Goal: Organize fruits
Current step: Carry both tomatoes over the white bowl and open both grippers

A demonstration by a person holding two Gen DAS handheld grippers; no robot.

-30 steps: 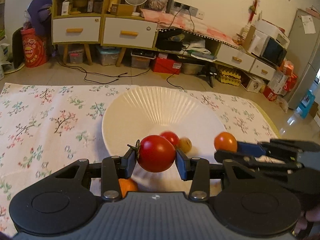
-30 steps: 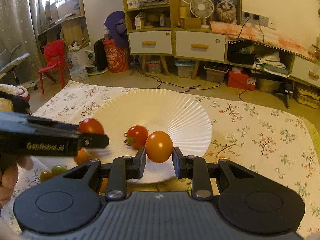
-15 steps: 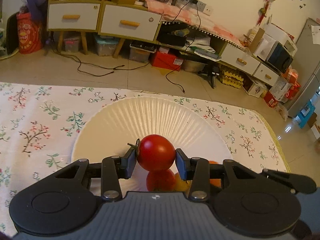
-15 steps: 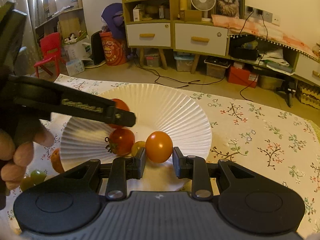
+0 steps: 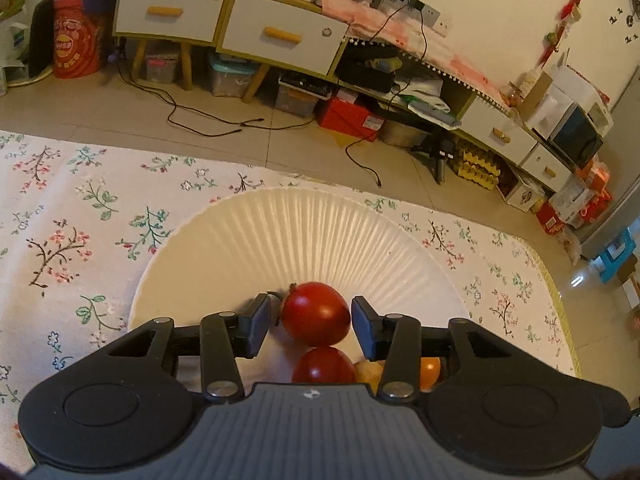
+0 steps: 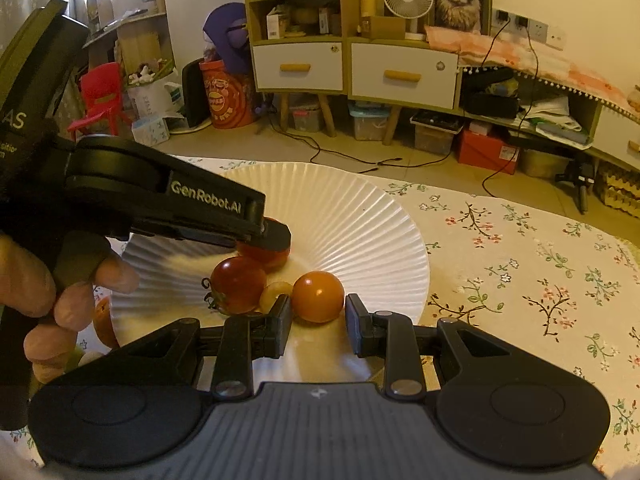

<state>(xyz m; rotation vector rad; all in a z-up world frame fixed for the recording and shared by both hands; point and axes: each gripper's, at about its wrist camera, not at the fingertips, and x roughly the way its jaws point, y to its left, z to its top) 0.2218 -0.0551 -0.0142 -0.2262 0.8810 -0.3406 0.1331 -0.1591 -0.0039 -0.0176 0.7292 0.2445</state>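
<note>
1. A hand (image 6: 48, 300) is gripping the left gripper (image 6: 276, 236) at the left of the white fluted plate (image 6: 360, 216), its arm reaching in over the plate's left half.
2. The left gripper's jaws have just been opening: in its own view they are standing spread, with the big red tomato (image 5: 316, 312) sitting between them on the plate and a gap showing on each side (it seems to be resting free).
3. Just nearer than it, toward the plate's front rim, a second red tomato (image 6: 238, 284) is lying, touching a small yellow tomato (image 6: 274, 294).
4. To the right of those, the right gripper (image 6: 318, 322) is standing slightly spread, jaws just opening; the orange tomato (image 6: 318, 296) is sitting between its pads on the plate's front part, no longer pinched.
5. An orange fruit (image 6: 102, 320) is lying off the plate, just beside its left rim, on the flowered cloth (image 6: 520, 260).
</note>
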